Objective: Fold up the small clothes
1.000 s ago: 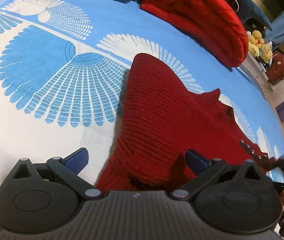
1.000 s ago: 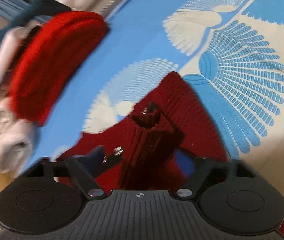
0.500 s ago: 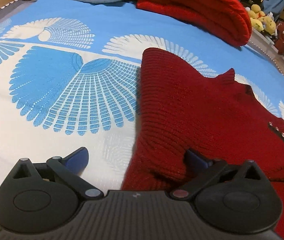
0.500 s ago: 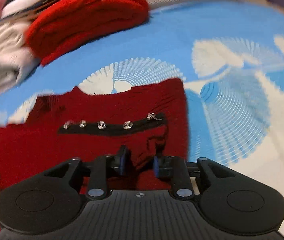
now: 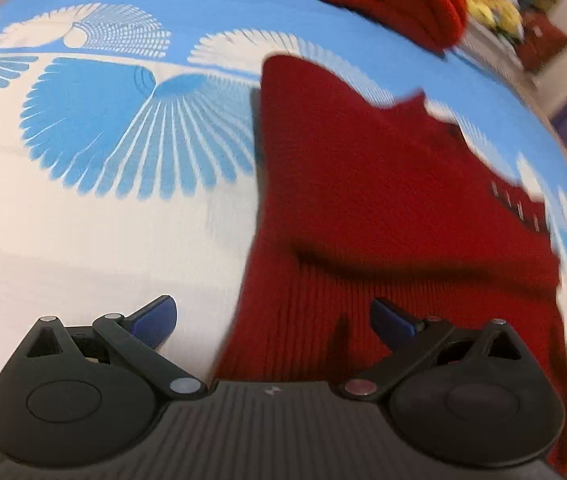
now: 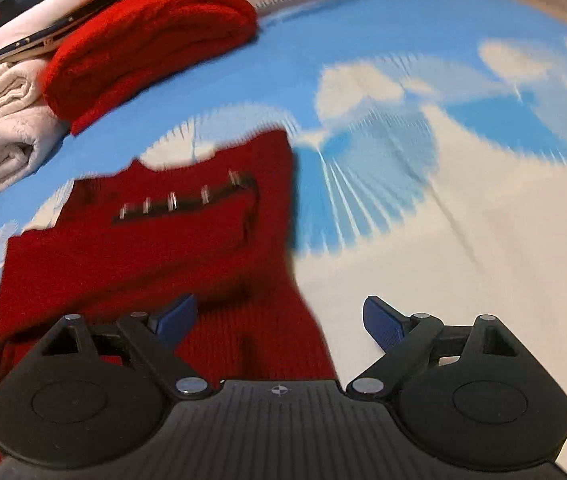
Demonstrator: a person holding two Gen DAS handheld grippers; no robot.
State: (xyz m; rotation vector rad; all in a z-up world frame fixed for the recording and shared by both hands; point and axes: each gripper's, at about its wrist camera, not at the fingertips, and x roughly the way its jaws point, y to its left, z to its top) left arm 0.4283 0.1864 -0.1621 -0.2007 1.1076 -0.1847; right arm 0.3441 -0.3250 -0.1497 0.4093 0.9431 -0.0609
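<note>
Dark red rib-knit sweater [image 5: 383,200] lies flat on the bed [image 5: 83,240], partly folded: one layer is doubled over the body, leaving a soft ridge across the knit. A dark placket with a row of small metallic snaps [image 6: 187,200] runs along the folded layer. The bedspread is smooth woven cloth, blue and white with fan-shaped feather motifs.

Left gripper [image 5: 273,320]: fingers spread wide, empty, blue pads; one finger over bare bedspread, the other over the sweater's ribbed hem end.

Right gripper [image 6: 279,318]: likewise spread wide, holding nothing, straddling the sweater's edge.

Beyond the sweater: a thick bright red folded knit [image 6: 151,36], with pale plush folded fabric [image 6: 7,128] beside it. Both views are motion-blurred.
</note>
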